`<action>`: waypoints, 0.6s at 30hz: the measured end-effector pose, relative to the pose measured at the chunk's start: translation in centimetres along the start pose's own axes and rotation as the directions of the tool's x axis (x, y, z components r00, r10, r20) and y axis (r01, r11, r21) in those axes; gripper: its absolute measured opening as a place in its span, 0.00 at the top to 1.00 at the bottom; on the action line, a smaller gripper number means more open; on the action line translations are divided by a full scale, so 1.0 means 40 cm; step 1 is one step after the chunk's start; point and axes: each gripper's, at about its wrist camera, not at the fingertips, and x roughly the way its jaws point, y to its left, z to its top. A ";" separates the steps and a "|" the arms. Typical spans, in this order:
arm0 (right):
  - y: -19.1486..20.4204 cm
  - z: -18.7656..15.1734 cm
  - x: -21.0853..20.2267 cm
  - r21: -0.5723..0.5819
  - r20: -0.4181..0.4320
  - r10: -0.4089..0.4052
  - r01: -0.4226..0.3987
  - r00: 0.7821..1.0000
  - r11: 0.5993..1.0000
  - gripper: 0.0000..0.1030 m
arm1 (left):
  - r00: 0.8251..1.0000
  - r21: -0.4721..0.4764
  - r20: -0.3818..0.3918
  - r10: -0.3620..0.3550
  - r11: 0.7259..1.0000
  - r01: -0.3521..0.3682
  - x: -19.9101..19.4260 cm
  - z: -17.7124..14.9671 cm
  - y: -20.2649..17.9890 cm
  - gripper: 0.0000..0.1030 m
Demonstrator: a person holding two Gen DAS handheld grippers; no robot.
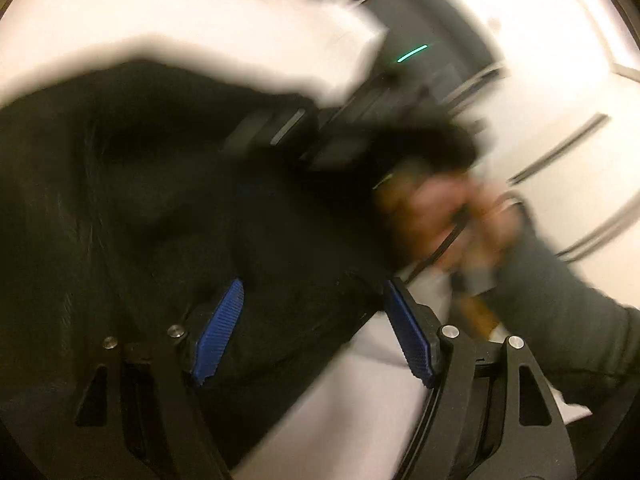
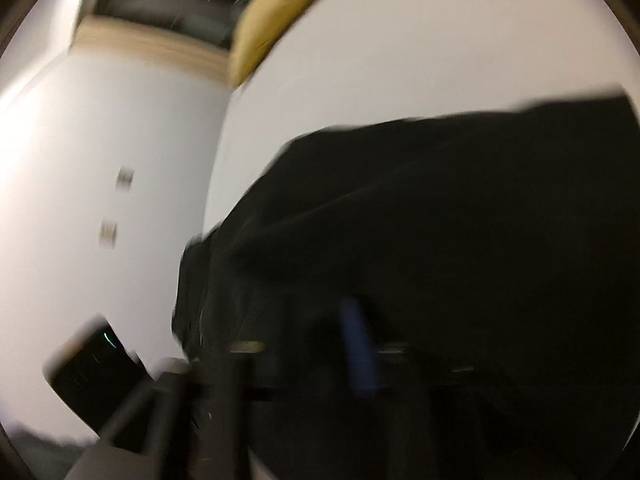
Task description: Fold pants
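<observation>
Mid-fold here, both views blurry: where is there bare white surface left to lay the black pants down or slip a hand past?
Right wrist view: a wide bare stretch of white surface lies beyond the black pants, bordered by the yellow cushion.

Left wrist view: a bare strip shows by the left gripper. It is crowded around the right hand, where cloth bunches.

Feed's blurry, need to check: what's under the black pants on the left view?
Under the black pants, a white surface shows at their lower edge, between the left tongs. Whatever lies beneath the fabric's middle is covered.
</observation>
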 end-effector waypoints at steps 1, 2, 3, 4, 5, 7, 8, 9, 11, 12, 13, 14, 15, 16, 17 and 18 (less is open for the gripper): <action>-0.010 0.004 -0.038 0.043 0.059 -0.019 0.016 0.998 0.999 0.97 | 0.999 0.005 0.025 -0.022 1.000 0.022 -0.017 -0.030 0.007 0.33; 0.001 0.002 -0.072 0.032 0.087 -0.025 0.022 0.996 0.999 0.91 | 0.999 0.001 0.029 -0.029 1.000 0.029 -0.035 -0.051 0.007 0.33; 0.017 -0.001 -0.086 0.003 0.094 -0.031 0.031 0.995 1.000 0.73 | 0.999 -0.010 0.035 -0.034 0.999 0.034 -0.057 -0.073 0.007 0.33; 0.046 -0.010 -0.103 -0.047 0.089 -0.029 0.033 0.996 0.998 0.64 | 0.999 -0.016 0.040 -0.036 0.999 0.036 -0.079 -0.096 0.002 0.33; 0.062 -0.010 -0.121 -0.075 0.077 -0.016 0.022 0.997 0.997 0.53 | 0.998 -0.014 0.043 -0.035 0.999 0.035 -0.090 -0.110 -0.001 0.33; 0.108 -0.050 -0.100 -0.121 0.023 0.065 -0.061 0.998 0.991 0.53 | 0.998 -0.008 0.063 -0.022 1.000 0.023 -0.120 -0.137 0.000 0.33; 0.117 -0.067 -0.086 -0.140 -0.015 0.095 -0.097 0.995 0.985 0.53 | 0.997 -0.017 0.078 -0.016 1.000 0.017 -0.136 -0.146 0.010 0.33; 0.135 -0.093 -0.051 -0.172 -0.075 0.118 -0.130 0.990 0.976 0.52 | 0.996 -0.034 0.093 -0.009 0.999 0.012 -0.155 -0.153 0.017 0.33; 0.141 -0.124 0.046 -0.190 -0.151 0.087 -0.116 0.985 0.975 0.47 | 0.993 -0.054 0.114 0.042 0.998 -0.036 -0.201 -0.175 0.035 0.33; 0.135 -0.142 0.078 -0.180 -0.155 0.050 -0.078 0.987 0.981 0.47 | 0.991 -0.064 0.120 0.066 0.996 -0.058 -0.223 -0.191 0.045 0.33; 0.125 -0.142 0.099 -0.167 -0.128 0.027 -0.048 0.991 0.985 0.50 | 0.988 -0.074 0.130 0.081 0.995 -0.072 -0.243 -0.200 0.048 0.33; 0.125 -0.135 0.092 -0.150 -0.086 0.032 -0.045 0.996 0.988 0.55 | 0.984 -0.089 0.150 0.100 0.992 -0.087 -0.276 -0.215 0.056 0.33; 0.133 -0.128 0.078 -0.122 -0.053 0.024 -0.030 0.998 0.992 0.54 | 0.978 -0.103 0.169 0.125 0.989 -0.108 -0.306 -0.231 0.060 0.33; 0.144 -0.125 0.067 -0.112 -0.031 0.003 -0.006 1.000 0.994 0.54 | 0.971 -0.115 0.193 0.143 0.986 -0.123 -0.338 -0.246 0.061 0.32; 0.174 -0.127 0.043 -0.133 0.000 -0.004 0.004 1.000 0.991 0.51 | 0.961 -0.132 0.224 0.161 0.982 -0.134 -0.377 -0.268 0.063 0.31; 0.204 -0.136 0.014 -0.166 0.020 0.043 -0.039 0.999 0.985 0.52 | 0.951 -0.154 0.252 0.177 0.978 -0.142 -0.409 -0.295 0.062 0.31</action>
